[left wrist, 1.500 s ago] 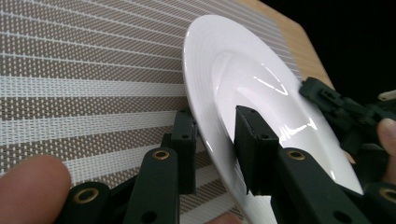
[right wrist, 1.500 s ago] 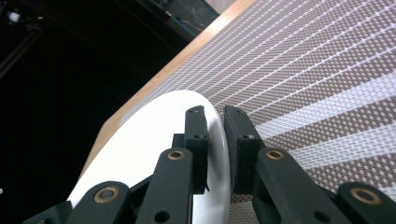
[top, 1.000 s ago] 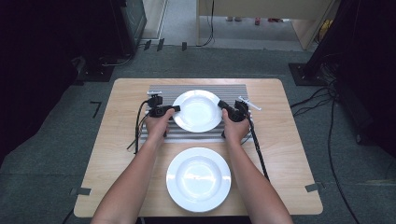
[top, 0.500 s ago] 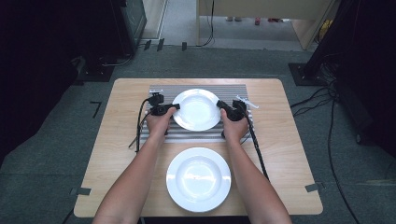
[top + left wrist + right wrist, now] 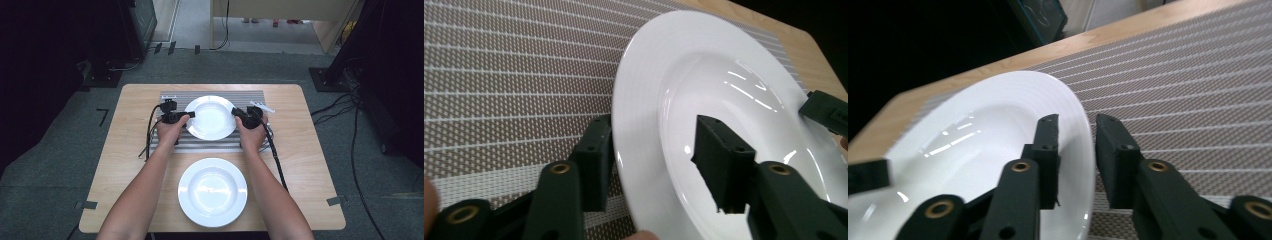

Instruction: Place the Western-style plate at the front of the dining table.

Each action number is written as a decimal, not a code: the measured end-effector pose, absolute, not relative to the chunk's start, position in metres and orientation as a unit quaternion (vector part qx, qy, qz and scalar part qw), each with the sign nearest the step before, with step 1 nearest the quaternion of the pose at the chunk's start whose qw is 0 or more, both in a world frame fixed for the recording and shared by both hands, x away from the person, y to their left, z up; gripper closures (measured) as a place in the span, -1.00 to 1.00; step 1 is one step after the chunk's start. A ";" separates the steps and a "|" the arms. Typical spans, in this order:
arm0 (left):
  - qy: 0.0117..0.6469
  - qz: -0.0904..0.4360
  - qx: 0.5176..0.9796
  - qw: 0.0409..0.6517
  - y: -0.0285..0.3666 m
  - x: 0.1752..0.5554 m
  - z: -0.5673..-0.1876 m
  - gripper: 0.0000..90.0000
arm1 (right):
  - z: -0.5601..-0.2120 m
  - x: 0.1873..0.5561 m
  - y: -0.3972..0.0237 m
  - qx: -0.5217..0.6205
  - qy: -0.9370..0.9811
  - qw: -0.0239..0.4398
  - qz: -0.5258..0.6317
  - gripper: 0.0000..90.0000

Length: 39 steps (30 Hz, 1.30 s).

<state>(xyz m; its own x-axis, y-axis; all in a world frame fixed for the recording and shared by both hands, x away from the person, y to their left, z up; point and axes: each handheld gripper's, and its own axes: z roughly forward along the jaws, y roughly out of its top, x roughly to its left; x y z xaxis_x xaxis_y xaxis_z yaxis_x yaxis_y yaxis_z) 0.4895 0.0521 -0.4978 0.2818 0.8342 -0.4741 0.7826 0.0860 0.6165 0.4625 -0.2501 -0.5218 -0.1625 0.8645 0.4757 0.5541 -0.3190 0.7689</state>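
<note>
I have the far plate (image 5: 211, 117) between my two tongs, one on each side of it, because a wide shallow dish like this would tip if I took it by one edge only. It sits over the middle of the striped woven placemat (image 5: 250, 96), which lies across the far half of the wooden table (image 5: 310, 165).

My left gripper (image 5: 651, 162) straddles the plate's left rim, one jaw under the rim against the mat and the other inside the bowl. There is a clear gap on the inner side, so I judge it released, not yet pinching.

My right gripper (image 5: 1077, 150) straddles the opposite rim the same way, jaws close on either side of the edge; whether they bite I cannot tell.

A second white plate (image 5: 212, 191) lies on the bare wood just nearer to me than the placemat, untouched. Small white cutlery (image 5: 263, 106) rests at the placemat's right edge.
</note>
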 end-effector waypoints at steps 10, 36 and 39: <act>0.569 0.051 0.683 0.454 0.068 0.472 -0.478 -0.24 | -0.505 0.452 -0.263 0.597 0.591 0.201 0.504 0.06; 0.511 0.062 0.722 0.462 0.087 0.390 -0.468 -0.78 | -0.481 0.372 -0.298 0.530 0.667 0.167 0.496 -0.48; 0.510 0.072 0.728 0.452 0.090 0.381 -0.467 -0.78 | -0.481 0.363 -0.304 0.526 0.671 0.170 0.494 -0.49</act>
